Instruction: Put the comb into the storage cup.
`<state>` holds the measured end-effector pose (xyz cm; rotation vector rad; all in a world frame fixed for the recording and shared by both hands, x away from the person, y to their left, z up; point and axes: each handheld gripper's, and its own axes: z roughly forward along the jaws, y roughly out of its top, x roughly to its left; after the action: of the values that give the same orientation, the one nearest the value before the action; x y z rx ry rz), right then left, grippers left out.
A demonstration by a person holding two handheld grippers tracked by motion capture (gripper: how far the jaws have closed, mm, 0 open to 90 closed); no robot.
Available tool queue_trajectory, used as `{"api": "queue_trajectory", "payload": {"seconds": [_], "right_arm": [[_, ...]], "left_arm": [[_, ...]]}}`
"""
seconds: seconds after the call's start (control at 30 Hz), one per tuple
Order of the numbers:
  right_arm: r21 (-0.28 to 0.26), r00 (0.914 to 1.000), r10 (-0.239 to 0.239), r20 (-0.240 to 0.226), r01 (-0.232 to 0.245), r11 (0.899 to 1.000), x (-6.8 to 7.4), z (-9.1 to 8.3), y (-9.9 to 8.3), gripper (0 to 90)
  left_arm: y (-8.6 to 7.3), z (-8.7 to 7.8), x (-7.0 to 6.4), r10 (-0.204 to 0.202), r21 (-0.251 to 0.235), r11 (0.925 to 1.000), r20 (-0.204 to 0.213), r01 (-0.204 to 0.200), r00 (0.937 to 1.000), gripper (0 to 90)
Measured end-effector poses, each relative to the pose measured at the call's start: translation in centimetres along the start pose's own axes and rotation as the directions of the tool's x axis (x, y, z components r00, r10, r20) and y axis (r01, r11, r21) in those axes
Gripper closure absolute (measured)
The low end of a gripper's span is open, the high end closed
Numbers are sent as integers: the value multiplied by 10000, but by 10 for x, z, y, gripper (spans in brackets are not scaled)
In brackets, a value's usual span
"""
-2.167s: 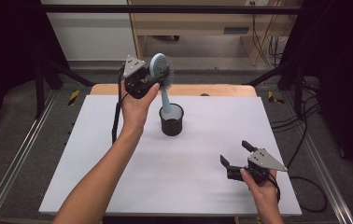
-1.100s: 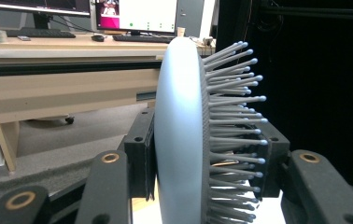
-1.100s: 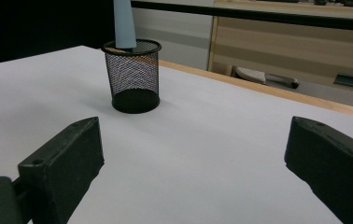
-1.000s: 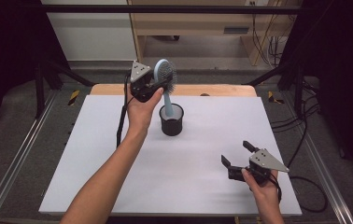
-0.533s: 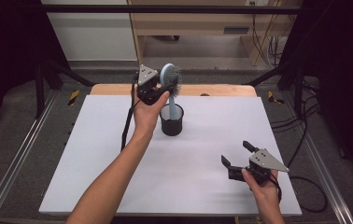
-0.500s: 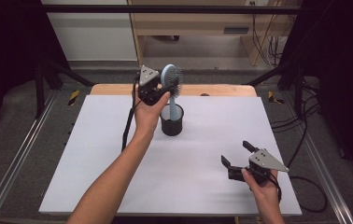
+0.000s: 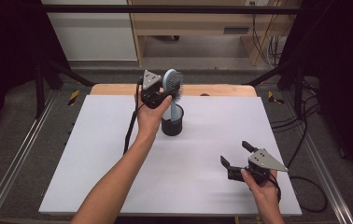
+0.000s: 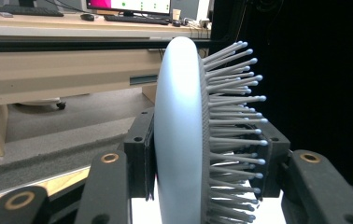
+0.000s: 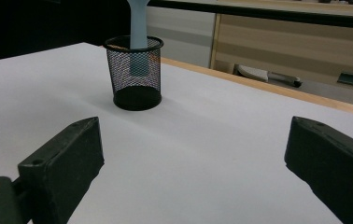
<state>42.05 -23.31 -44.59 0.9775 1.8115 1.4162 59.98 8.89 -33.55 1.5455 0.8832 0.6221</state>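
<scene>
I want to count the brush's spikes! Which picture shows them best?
The left gripper view: the hairbrush is up close, side-on, its ball-tipped spikes clear, clamped between the left tongs. The high view shows the whole brush small, handle in the mesh cup. The right gripper view shows just the handle.

White table [image 7: 95, 154] (wood strip along far edge); black mesh cup [image 7: 172, 123] standing on it.

Right gripper view: the hairbrush [image 9: 137, 28] runs off the frame at twelve o'clock, head unseen, and its handle tip blurs behind the mesh cup [image 9: 136, 72]. Left gripper view: the brush head's lower end is cut off at six o'clock, its bristles partly masking the jaw at three o'clock.
</scene>
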Motion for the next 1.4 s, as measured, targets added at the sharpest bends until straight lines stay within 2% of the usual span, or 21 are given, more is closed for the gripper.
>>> {"api": "queue_trajectory", "payload": {"seconds": [0.57,0.7,1.4], "right_arm": [[10,10000,-48,-19,48,10000,0,1,0,45],[38,10000,-61,-33,61,10000,1,1,-1,45],[81,9999,-45,-120,46,10000,3,5,-1,44]], "left_arm": [[-9,3,-1,33,152,9999,-3,-33,10000,511],[-12,3,0,-100,163,9998,-31,100,9999,510],[-20,3,5,-285,282,9992,-77,287,9996,508]]}}
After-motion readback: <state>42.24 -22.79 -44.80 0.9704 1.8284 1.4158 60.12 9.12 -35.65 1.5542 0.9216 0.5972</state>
